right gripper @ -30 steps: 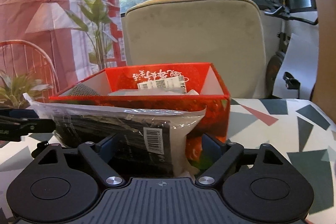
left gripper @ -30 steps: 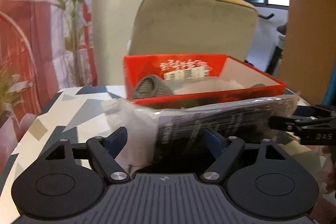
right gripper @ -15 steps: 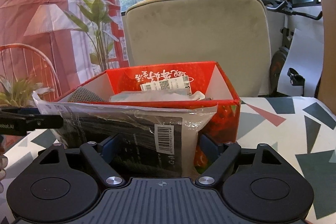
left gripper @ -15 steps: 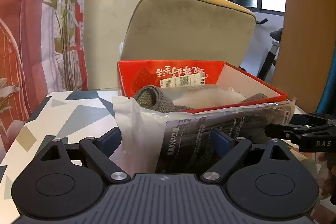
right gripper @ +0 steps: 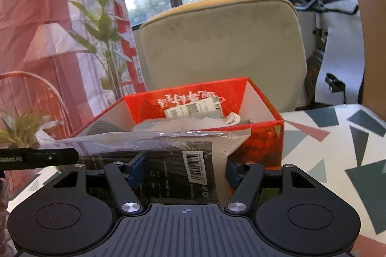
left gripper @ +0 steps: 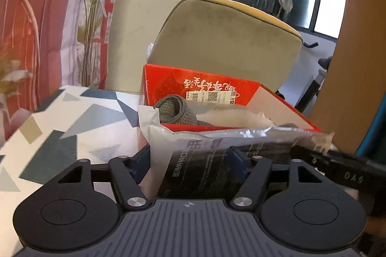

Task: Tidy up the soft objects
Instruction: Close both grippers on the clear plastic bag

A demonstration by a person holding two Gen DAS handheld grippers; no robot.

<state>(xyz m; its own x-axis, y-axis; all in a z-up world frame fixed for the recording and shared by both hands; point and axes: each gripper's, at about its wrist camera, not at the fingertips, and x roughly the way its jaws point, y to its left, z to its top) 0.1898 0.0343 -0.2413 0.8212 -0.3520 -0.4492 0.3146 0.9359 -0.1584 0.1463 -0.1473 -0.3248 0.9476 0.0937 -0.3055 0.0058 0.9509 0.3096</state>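
I have both grippers, left (left gripper: 189,160) and right (right gripper: 184,166), just closing their fingers onto the plastic packet (left gripper: 210,155), red box (right gripper: 255,148) at twelve o'clock.

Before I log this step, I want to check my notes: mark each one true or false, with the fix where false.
1. The plastic package lies between the fingers of both grippers, the left gripper and the right gripper. True.
2. The red box is empty. False: a grey knitted item and white material lie in it.
3. The package is fully inside the box. False: it sits in front of the near wall, at rim level.
4. A beige chair stands behind the box. True.
5. The table top is plain white. False: it carries coloured triangles.
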